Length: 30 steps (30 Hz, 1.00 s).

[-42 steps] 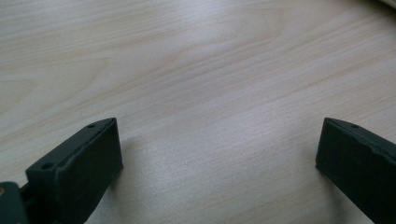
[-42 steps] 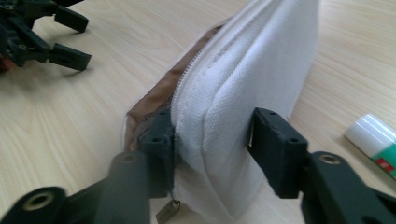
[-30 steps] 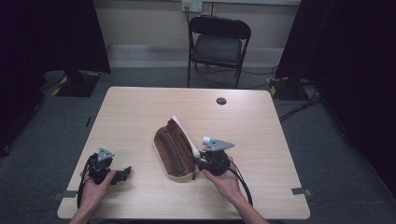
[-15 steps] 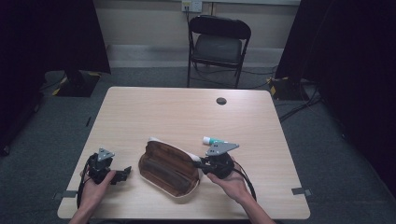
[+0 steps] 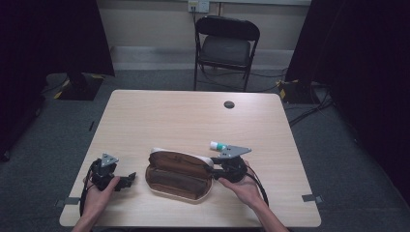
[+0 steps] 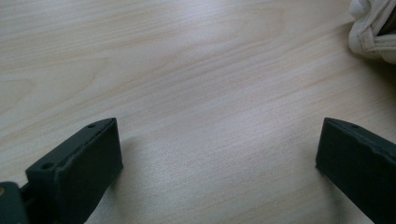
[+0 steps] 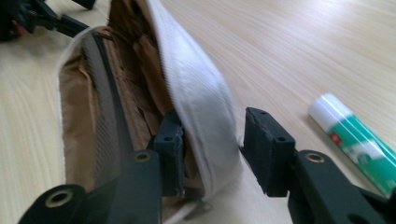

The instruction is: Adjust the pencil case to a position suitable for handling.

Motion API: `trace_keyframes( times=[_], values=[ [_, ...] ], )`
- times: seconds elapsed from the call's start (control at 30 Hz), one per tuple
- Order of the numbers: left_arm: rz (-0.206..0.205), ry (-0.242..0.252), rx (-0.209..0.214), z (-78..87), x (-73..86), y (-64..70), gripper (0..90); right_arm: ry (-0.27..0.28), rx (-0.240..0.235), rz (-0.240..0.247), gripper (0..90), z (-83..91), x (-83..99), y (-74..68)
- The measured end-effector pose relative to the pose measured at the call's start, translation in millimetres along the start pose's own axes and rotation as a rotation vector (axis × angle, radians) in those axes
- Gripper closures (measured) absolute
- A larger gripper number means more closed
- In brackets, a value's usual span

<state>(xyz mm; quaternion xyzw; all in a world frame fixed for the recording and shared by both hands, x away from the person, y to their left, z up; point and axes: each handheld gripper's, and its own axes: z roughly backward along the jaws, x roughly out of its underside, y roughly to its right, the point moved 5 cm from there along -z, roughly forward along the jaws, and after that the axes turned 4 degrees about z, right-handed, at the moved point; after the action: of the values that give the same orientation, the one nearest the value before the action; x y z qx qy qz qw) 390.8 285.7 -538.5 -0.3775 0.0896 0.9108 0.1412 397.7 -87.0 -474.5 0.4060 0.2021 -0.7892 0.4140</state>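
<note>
- The pouch (image 5: 178, 175), upright on its edge a second ago, is now lying open near the desk's (image 5: 159, 116) front edge.
- The right gripper (image 7: 212, 149) is straddling the pouch's white rim, its fingers narrowly parted around it.
- The left gripper (image 5: 129, 180) is resting beside the pouch, fingers spread wide, holding nothing.
- The glue stick (image 5: 219, 145) is lying partly hidden behind the right gripper.

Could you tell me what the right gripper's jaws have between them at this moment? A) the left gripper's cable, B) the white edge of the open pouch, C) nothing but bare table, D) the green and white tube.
B: in the right gripper view, the right gripper has its jaws on either side of the pouch's white wall, while the tube lies apart on the table.
</note>
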Motion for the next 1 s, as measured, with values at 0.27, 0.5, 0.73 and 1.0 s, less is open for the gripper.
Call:
trace_keyframes(
  times=[0.27, 0.5, 0.73, 1.0],
  values=[
    [0.002, 0.002, -0.002, -0.1, -0.1, 0.1, 0.0, -0.007, 0.06, -0.026, 73.9, 7.0, 9.2, 8.9],
    [-0.001, -0.002, 0.005, -0.4, -0.4, -0.3, 0.0, 0.013, 0.095, -0.064, 81.0, -4.2, 2.3, 20.4],
    [-0.005, 0.0, 0.006, -1.1, -1.2, -0.9, 0.0, 0.024, 0.098, -0.069, 82.1, -20.2, -9.5, 26.3],
    [-0.008, 0.0, 0.015, -1.8, -1.7, -1.2, 0.0, 0.044, 0.065, -0.109, 81.7, -38.7, -23.1, 34.2]
  ],
)
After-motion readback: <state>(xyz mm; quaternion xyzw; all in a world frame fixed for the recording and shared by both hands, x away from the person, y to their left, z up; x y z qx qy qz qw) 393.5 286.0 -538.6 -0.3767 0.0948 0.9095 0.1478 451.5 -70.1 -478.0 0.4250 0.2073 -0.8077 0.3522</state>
